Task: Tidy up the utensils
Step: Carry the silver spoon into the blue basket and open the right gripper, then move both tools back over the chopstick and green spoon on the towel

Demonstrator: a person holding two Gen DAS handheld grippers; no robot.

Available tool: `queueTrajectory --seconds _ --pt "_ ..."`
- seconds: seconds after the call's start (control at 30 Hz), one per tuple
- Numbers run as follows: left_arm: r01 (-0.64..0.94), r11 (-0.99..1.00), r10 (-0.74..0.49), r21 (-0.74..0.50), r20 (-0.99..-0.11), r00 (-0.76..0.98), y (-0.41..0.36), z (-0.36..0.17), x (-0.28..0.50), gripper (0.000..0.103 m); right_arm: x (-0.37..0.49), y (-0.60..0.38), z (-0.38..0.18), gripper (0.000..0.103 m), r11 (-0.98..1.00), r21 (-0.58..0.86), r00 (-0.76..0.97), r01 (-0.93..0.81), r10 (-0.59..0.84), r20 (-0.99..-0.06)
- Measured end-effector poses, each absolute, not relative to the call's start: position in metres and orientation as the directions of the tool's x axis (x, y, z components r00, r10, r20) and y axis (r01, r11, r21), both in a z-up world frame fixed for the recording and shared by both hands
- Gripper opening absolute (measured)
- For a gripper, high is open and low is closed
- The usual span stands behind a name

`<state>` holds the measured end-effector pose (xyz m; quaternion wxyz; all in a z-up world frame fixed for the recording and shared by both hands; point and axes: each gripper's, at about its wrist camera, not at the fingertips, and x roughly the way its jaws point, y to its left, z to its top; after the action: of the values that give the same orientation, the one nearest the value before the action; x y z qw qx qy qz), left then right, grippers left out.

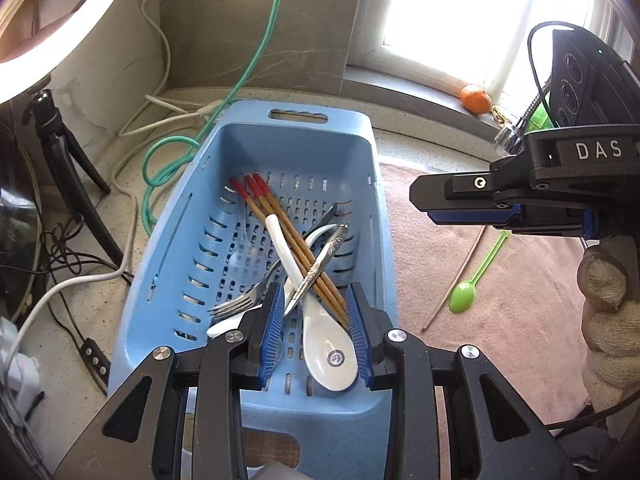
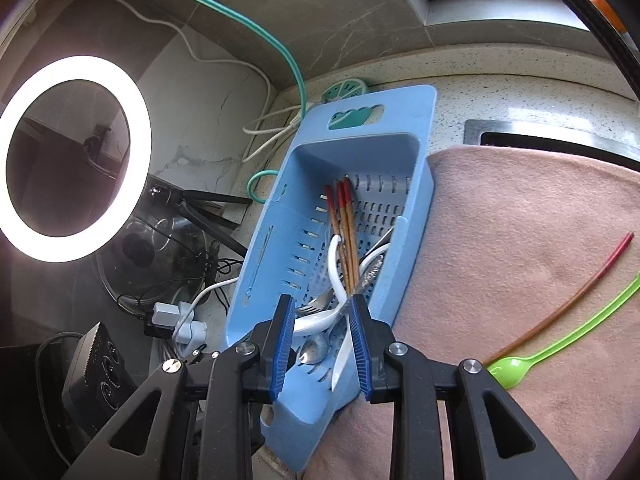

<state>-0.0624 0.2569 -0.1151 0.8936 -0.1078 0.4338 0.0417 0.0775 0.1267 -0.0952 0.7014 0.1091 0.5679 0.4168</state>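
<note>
A blue slotted basket [image 1: 352,114] [image 2: 416,104] holds red-tipped chopsticks [image 1: 296,240] [image 2: 348,240], white ceramic spoons [image 1: 328,344], a metal fork [image 1: 236,304] and an ornate metal handle [image 1: 328,252]. My left gripper [image 1: 315,292] hangs open just above the basket's near end; its pads frame the spoon and chopstick ends without pressing them. My right gripper [image 2: 321,302] [image 1: 432,208] is open too, over the basket's near right corner, with nothing gripped. On the pink cloth [image 1: 500,340] [image 2: 520,208] lie a green plastic spoon [image 1: 464,296] [image 2: 510,368] and one loose chopstick [image 1: 456,276] [image 2: 560,311].
A lit ring light [image 2: 76,66] on a tripod [image 1: 68,160] stands left of the basket, amid white, black and green cables [image 1: 264,40]. An orange [image 1: 475,99] sits on the windowsill. A gloved hand [image 1: 604,320] holds the right gripper. A sink edge [image 2: 520,136] borders the cloth.
</note>
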Motion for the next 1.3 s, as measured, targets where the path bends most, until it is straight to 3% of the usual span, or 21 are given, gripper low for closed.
queueTrajectory --seconds 0.17,0.3,0.87,1.1,1.3 --pt "-0.119 0.982 -0.046 -0.149 -0.788 0.614 0.241 -0.113 -0.051 0.031 0.087 0.087 -0.100 0.026 0.671 0.629 0.064 -0.391 0.702 -0.709" --pt "-0.073 0.984 -0.085 -0.163 -0.789 0.609 0.228 -0.113 -0.041 0.041 0.094 0.056 -0.105 0.026 0.708 0.620 0.117 -0.337 0.685 -0.719" --pt "0.161 0.976 -0.208 -0.143 -0.819 0.534 0.162 -0.128 0.003 0.041 0.124 -0.003 -0.170 0.026 0.872 0.483 0.179 -0.085 0.490 -0.853" --pt "0.208 0.968 -0.229 -0.142 -0.842 0.489 0.154 -0.135 0.021 0.037 0.134 0.009 -0.181 0.026 0.899 0.436 0.168 -0.053 0.438 -0.883" --pt "0.232 0.962 -0.244 -0.147 -0.843 0.479 0.151 -0.136 0.028 0.035 0.135 0.028 -0.179 0.025 0.936 0.327 0.179 -0.129 0.346 -0.921"
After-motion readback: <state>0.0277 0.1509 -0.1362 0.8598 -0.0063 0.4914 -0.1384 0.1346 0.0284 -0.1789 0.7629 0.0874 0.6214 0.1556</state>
